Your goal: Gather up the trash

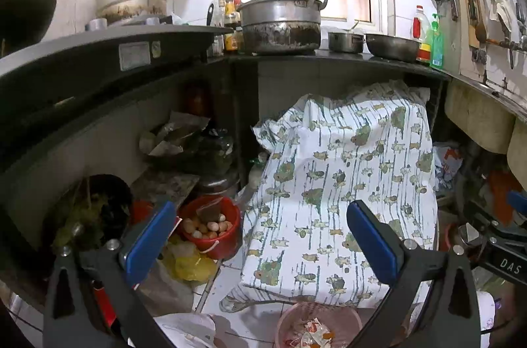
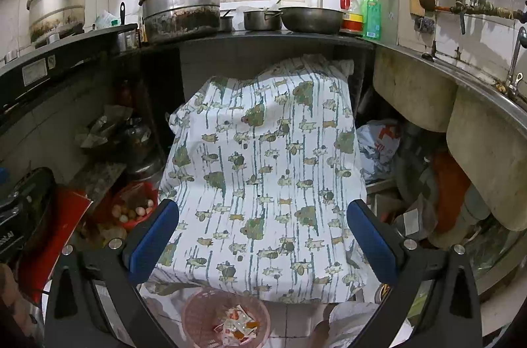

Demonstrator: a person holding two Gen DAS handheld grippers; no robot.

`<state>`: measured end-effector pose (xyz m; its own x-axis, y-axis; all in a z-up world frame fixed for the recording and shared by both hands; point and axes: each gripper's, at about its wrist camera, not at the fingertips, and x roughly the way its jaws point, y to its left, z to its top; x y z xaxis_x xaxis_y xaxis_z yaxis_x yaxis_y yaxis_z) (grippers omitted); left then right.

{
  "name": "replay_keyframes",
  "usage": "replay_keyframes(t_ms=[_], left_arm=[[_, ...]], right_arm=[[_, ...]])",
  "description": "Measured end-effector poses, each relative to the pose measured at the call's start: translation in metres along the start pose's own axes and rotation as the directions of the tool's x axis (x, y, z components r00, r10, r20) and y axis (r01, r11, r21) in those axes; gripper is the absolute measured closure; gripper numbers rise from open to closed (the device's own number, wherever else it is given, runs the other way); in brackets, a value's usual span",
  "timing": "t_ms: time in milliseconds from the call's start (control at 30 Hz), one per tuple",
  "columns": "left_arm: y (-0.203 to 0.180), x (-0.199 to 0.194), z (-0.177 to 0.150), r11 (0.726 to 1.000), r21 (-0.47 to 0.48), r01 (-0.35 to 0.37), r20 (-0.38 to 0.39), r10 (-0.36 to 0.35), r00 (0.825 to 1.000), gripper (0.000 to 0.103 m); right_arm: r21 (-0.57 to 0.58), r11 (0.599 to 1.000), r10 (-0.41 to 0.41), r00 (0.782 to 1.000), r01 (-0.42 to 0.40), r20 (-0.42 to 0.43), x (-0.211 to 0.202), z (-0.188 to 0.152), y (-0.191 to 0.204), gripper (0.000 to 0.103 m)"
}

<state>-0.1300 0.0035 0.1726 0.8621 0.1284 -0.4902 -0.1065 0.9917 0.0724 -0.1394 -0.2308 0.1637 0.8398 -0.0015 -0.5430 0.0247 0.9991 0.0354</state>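
Blue-padded fingers of the left gripper (image 1: 262, 244) are seen spread wide with nothing between them, held above the tiled floor. Just below them, at the bottom edge of the left wrist view, a pink plastic basket (image 1: 318, 320) is seen standing on the floor, with crumpled red-and-white wrappers (image 1: 313, 333) lying inside it. The right gripper (image 2: 263, 241) is likewise held wide apart and empty, and the same basket (image 2: 225, 315) is seen between and below its fingers, the wrappers (image 2: 237, 328) piled at its bottom.

Behind the basket, a bulky object is covered by a white cloth printed with green animals (image 2: 263, 167), which is tucked under the dark countertop (image 2: 263, 38). To the cloth's left, a red bucket of eggs (image 1: 210, 224) is set on the floor, with a yellow plastic bag (image 1: 192, 265) touching its front. On the countertop, a large blackened steamer pot (image 1: 281, 22), a small saucepan (image 1: 346, 41) and a metal bowl (image 1: 392, 46) are lined up, with a green soap bottle (image 1: 437, 45) just beside the bowl.
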Motion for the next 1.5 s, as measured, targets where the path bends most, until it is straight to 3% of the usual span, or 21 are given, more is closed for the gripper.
replay_keyframes(t_ms=[667,1500], left_arm=[[-0.012,0.0,-0.004,0.999,0.031,0.01,0.001,-0.01,1.0,0.0],[-0.01,-0.001,-0.005,0.999,0.038,0.02,-0.004,-0.019,1.0,0.0]], right_arm=[[-0.01,0.999,-0.039,0.999,0.039,0.0,0.006,-0.005,0.0,0.0],[-0.003,1.0,-0.026,1.0,0.026,-0.009,0.006,-0.008,-0.001,0.0]])
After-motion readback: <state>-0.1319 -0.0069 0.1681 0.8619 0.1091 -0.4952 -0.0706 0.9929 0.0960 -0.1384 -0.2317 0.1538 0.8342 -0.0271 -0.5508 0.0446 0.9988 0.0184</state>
